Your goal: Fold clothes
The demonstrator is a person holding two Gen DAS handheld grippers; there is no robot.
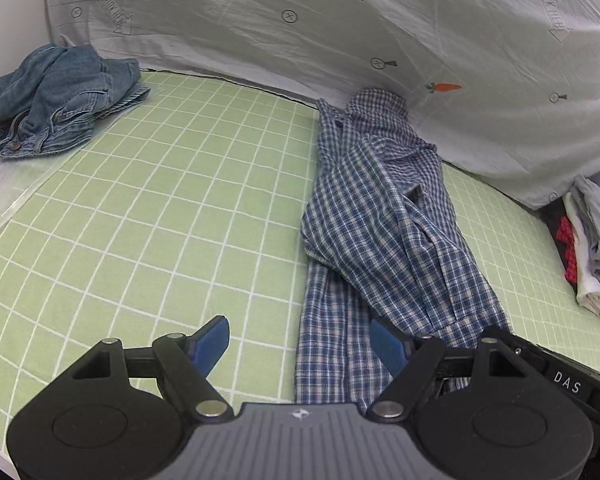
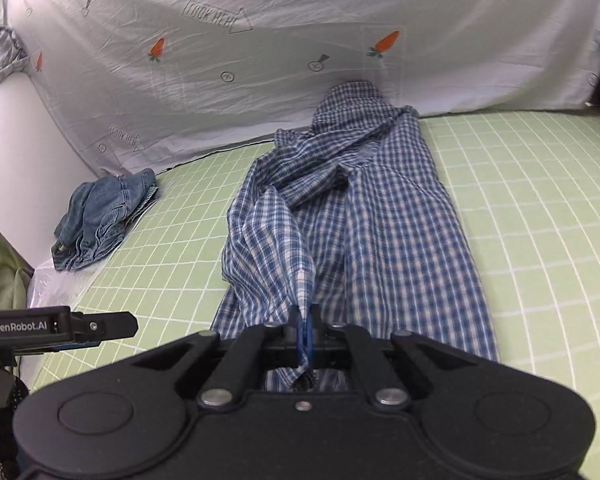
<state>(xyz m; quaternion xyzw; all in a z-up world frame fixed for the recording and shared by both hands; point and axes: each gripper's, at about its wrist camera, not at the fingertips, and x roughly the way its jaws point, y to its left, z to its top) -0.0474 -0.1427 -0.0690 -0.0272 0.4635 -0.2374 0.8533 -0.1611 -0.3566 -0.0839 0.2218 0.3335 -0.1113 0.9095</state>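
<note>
A blue-and-white checked shirt lies lengthwise on the green grid mat, its collar end against the back sheet. My left gripper is open over the shirt's near left edge, one blue finger above bare mat and the other finger above the cloth. My right gripper is shut on a bunched fold of the shirt, lifting that fold off the mat. The left gripper's body shows at the left edge of the right wrist view.
Crumpled blue denim sits at the mat's far left corner. A stack of folded clothes lies at the right edge. A grey printed sheet hangs behind the mat. Bare green mat lies on both sides of the shirt.
</note>
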